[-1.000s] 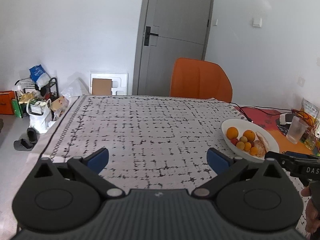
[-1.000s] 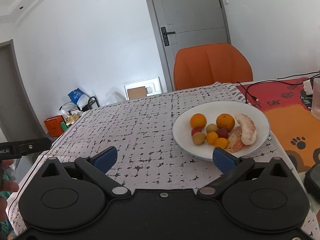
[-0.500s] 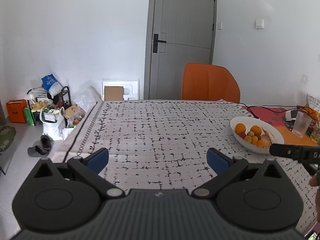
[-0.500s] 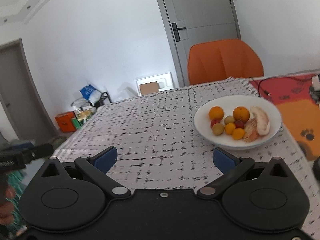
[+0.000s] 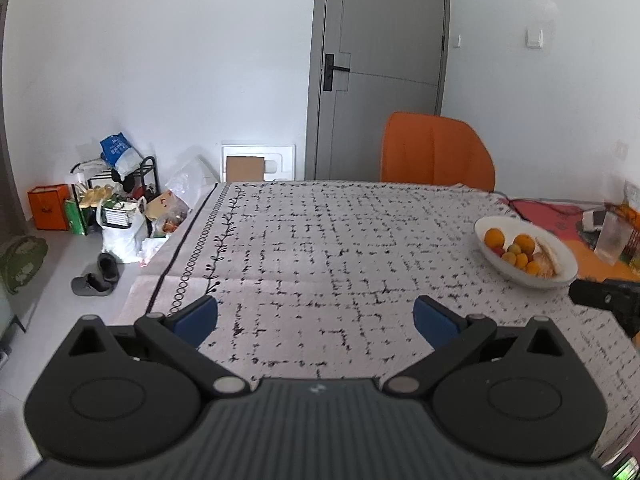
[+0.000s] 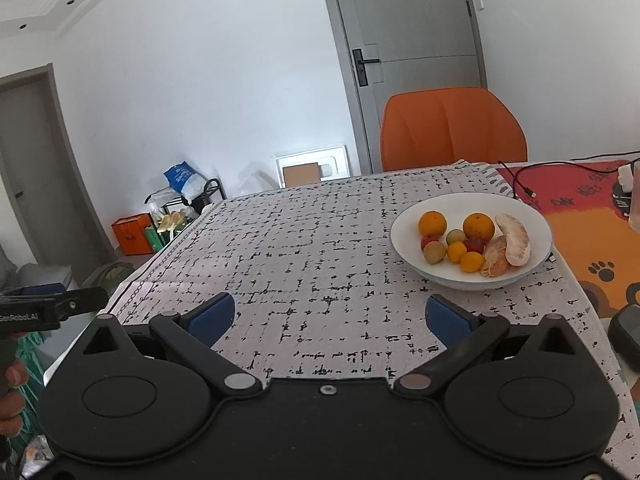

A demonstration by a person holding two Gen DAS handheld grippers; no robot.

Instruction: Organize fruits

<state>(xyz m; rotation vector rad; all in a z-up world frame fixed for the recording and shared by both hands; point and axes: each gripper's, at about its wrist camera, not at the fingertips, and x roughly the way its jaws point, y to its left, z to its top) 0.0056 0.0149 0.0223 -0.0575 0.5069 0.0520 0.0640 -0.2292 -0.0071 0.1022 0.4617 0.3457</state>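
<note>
A white plate (image 6: 528, 216) on the patterned tablecloth holds two oranges (image 6: 432, 223), several small yellow and red fruits (image 6: 456, 251), a peeled citrus piece (image 6: 495, 261) and a pale pomelo segment (image 6: 514, 240). The plate also shows at the right in the left wrist view (image 5: 490, 226). My right gripper (image 6: 330, 316) is open and empty, above the table's near edge, left of and short of the plate. My left gripper (image 5: 316, 316) is open and empty over the near left part of the table, well away from the plate.
An orange chair (image 6: 452, 132) stands at the table's far side. A red and orange mat (image 6: 592, 216) with cables lies right of the plate. A clear cup (image 5: 612, 236) stands there. Bags, a rack and slippers (image 5: 96, 276) clutter the floor at the left.
Both grippers have pulled back and risen from the table, so the plate looks farther off. Both stay open and empty.
</note>
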